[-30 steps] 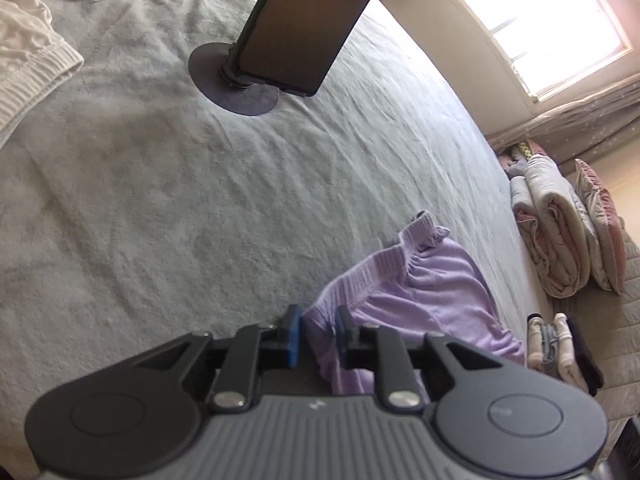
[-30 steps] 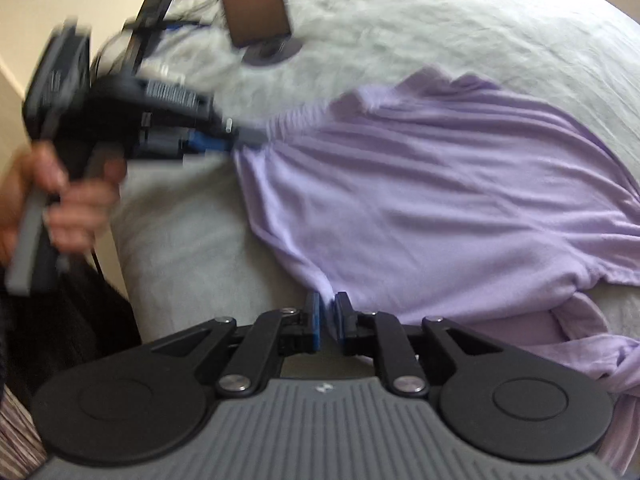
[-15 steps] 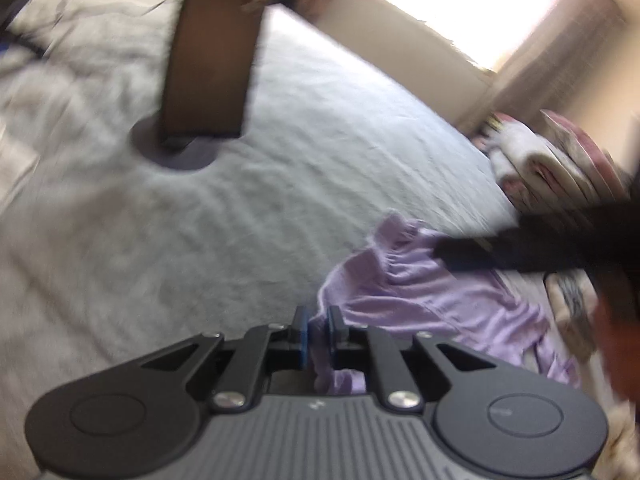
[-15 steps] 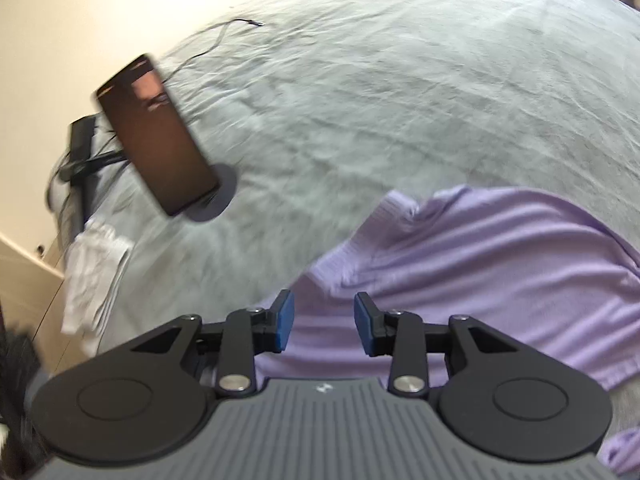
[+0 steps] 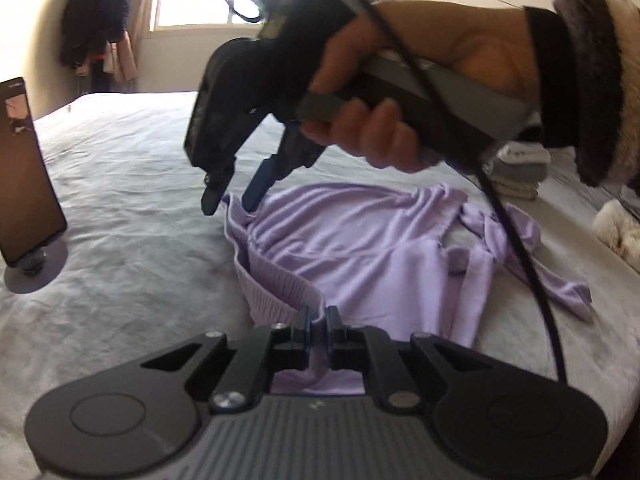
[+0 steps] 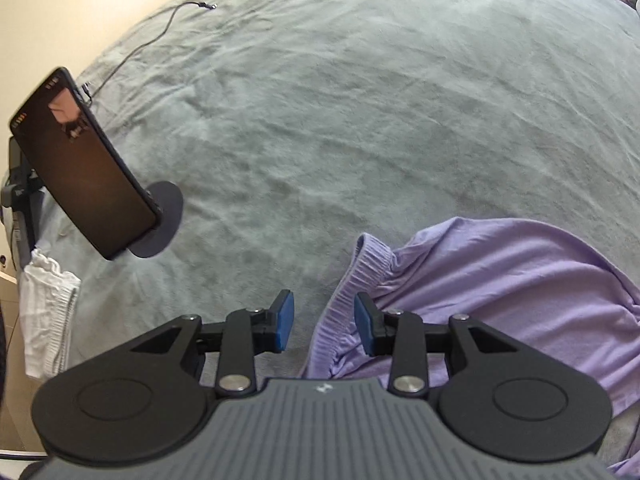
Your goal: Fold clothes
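Observation:
A lilac garment [image 5: 360, 248] with a ribbed elastic waistband lies crumpled on the grey bed cover [image 5: 132, 168]. My left gripper [image 5: 318, 322] is shut on the near end of the waistband, with fabric pinched between its blue pads. In the left wrist view a hand holds my right gripper [image 5: 231, 202] just above the far end of the waistband, pointing steeply down. Seen from the right wrist, the right gripper [image 6: 324, 324] stands open. The ribbed edge of the lilac garment [image 6: 500, 288] runs between its pads without being pressed.
A dark phone [image 6: 84, 168] leans on a stand with a round base, left of the garment. A white folded cloth [image 6: 44, 312] lies at the bed's left edge, and a thin cable [image 6: 160, 28] trails across the far cover. Folded clothes [image 5: 516, 168] are stacked at the right.
The right gripper let go of the garment's edge, opened, and swung over to the waistband's far end. The left gripper tightened on the waistband and rolled, so its view now faces the right hand.

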`<action>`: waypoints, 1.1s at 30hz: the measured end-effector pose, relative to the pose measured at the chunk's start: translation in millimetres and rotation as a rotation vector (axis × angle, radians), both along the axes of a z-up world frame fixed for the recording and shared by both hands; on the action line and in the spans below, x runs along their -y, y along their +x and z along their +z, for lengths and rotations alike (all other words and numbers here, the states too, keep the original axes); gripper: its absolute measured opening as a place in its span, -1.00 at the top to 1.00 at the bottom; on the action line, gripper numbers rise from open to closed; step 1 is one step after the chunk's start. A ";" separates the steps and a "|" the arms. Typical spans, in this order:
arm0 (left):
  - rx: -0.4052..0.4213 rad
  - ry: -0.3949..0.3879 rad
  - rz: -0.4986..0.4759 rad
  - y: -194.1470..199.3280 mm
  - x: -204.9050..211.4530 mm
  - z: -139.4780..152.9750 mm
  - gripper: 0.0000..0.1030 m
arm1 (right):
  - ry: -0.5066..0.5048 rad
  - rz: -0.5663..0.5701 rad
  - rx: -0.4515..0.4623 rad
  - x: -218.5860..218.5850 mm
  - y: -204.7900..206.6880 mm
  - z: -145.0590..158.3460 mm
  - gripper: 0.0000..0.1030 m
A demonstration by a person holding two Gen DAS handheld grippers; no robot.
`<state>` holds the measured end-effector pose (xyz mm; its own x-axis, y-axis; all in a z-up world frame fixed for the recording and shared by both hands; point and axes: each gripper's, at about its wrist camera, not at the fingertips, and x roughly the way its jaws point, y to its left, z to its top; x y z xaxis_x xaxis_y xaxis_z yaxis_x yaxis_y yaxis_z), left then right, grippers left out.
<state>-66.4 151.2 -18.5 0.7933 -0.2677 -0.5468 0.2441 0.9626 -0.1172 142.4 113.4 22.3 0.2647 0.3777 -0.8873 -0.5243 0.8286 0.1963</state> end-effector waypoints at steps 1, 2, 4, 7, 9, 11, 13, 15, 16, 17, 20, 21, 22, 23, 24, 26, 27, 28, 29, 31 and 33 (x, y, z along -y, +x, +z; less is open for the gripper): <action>-0.002 0.003 -0.004 -0.4 0.6 -0.4 0.87 | -0.009 -0.005 -0.003 0.0 1.3 -3.2 0.27; -0.004 0.006 -0.009 -0.8 1.3 -0.8 0.87 | -0.019 -0.011 -0.005 0.4 2.7 -6.7 0.27; -0.008 0.012 -0.016 -1.6 2.3 -1.5 0.87 | -0.050 -0.021 0.004 -0.5 5.0 -12.7 0.27; -0.010 0.015 -0.007 -3.2 1.1 -0.4 0.87 | -0.105 -0.033 0.045 0.1 8.3 -20.5 0.34; -0.023 0.014 0.015 -3.0 -2.2 0.6 0.87 | -0.129 -0.036 0.072 1.4 11.0 -24.1 0.88; -0.043 0.009 0.061 -1.0 -9.7 2.0 0.87 | -0.116 -0.041 0.089 3.8 14.1 -23.6 0.88; -0.066 -0.002 0.119 1.9 -19.8 3.3 0.88 | -0.106 -0.039 0.111 1.8 15.7 -20.9 0.88; -0.099 -0.045 0.190 7.4 -35.7 2.5 0.90 | -0.093 -0.026 0.140 -4.7 16.9 -17.2 0.89; -0.108 -0.062 0.229 9.9 -43.9 1.9 0.90 | -0.081 -0.020 0.153 -9.4 18.3 -14.7 0.89; -0.116 -0.079 0.267 12.7 -51.9 1.6 0.90 | -0.070 -0.014 0.166 -14.4 19.7 -12.2 0.89; -0.127 -0.118 0.354 23.8 -75.1 3.4 0.90 | -0.047 -0.005 0.210 -31.7 24.7 -7.0 0.89; -0.127 -0.131 0.377 26.9 -82.1 4.8 0.90 | -0.038 -0.006 0.223 -36.9 26.9 -5.7 0.89; -0.124 -0.139 0.399 29.9 -88.6 6.3 0.90 | -0.025 -0.007 0.232 -41.2 29.3 -3.9 0.89; -0.116 -0.133 0.421 32.2 -93.8 7.9 0.90 | -0.009 -0.008 0.239 -45.3 31.7 -2.0 0.89; -0.109 -0.130 0.442 34.5 -99.0 9.3 0.90 | 0.005 -0.006 0.245 -49.1 33.8 -0.3 0.89; -0.113 -0.137 0.476 38.6 -109.0 10.4 0.90 | 0.029 0.002 0.253 -56.2 37.2 2.4 0.89; -0.118 -0.135 0.486 40.0 -112.5 10.5 0.90 | 0.039 0.006 0.255 -59.6 38.3 3.1 0.89; -0.122 -0.133 0.497 41.3 -115.9 10.5 0.90 | 0.047 0.010 0.257 -62.7 38.8 3.3 0.89; -0.126 -0.129 0.506 42.7 -118.9 10.5 0.90 | 0.056 0.014 0.259 -65.6 38.9 3.0 0.89; -0.135 -0.110 0.520 45.3 -122.0 10.1 0.90 | 0.066 0.021 0.264 -70.5 39.0 0.0 0.89; -0.159 -0.104 0.527 49.7 -125.3 7.0 0.89 | 0.071 0.023 0.259 -74.6 40.4 -5.1 0.88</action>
